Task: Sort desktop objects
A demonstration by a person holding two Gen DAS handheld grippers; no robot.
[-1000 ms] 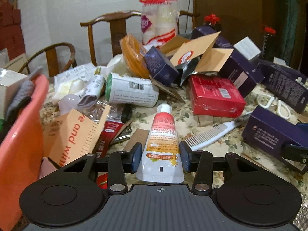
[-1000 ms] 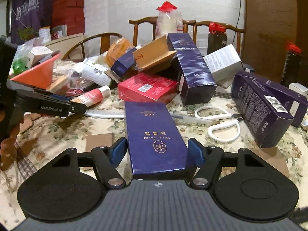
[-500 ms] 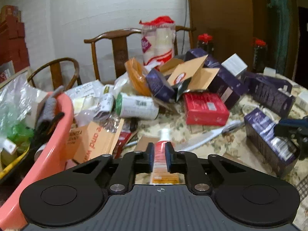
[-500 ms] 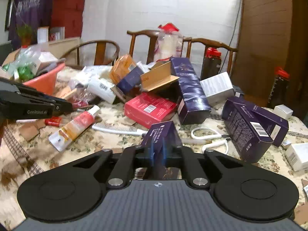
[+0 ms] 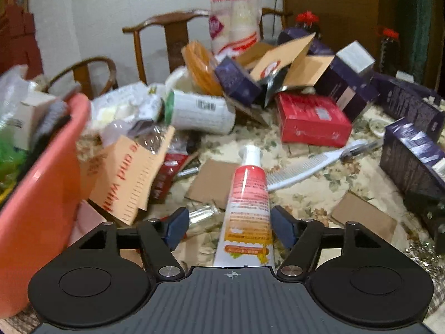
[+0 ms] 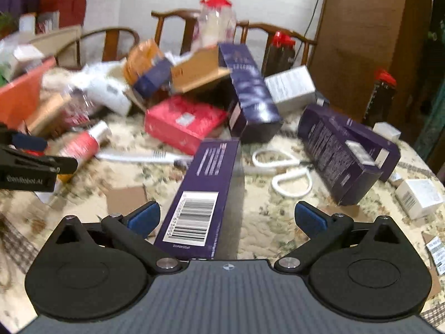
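In the left wrist view my left gripper (image 5: 226,226) is open; a red, white and orange tube (image 5: 247,203) lies on the table between its fingers, cap pointing away, the right pad close to it and the left pad apart. In the right wrist view my right gripper (image 6: 226,217) is open wide; a long dark purple box (image 6: 205,192) with a barcode label lies between its fingers, nearer the left pad, touching neither. The tube (image 6: 83,147) and the left gripper (image 6: 33,167) show at the left of that view.
A pink tub (image 5: 39,183) of items stands at the left. A red box (image 5: 311,119), white comb (image 5: 303,167), white scissors (image 6: 283,167), more purple boxes (image 6: 342,150), cardboard pieces (image 5: 211,181) and a rear pile crowd the floral tablecloth. Wooden chairs stand behind.
Both grippers, shut half a second ago on the tube and the purple box, have opened. The tube and box now lie loose between the fingers. Both views are blurred by motion.
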